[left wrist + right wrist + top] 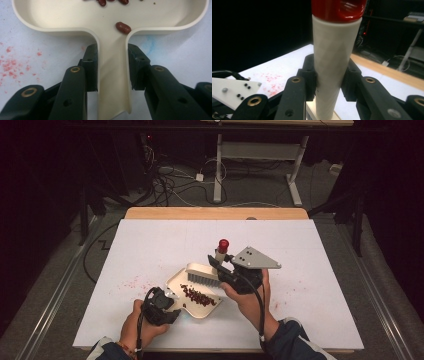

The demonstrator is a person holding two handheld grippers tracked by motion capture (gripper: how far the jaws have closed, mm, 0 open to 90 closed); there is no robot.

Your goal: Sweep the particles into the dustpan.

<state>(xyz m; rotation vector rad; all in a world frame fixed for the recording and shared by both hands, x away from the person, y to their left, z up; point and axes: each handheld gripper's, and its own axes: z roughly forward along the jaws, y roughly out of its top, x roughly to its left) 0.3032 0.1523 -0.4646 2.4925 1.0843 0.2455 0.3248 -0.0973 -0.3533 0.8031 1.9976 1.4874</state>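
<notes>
Our left gripper (111,72) has its fingers (90,67) closed on the dustpan (112,85) handle, red beans (123,27) lying just beyond them. Our right gripper (328,80) fingers (310,75) clamp the brush (332,62) handle upright, bristles at the pan's far edge on the bench (150,245).

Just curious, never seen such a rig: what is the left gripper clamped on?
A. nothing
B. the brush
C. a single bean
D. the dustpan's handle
D: the left gripper has a jaw on each side of the dustpan handle, beans lying in the pan.
</notes>
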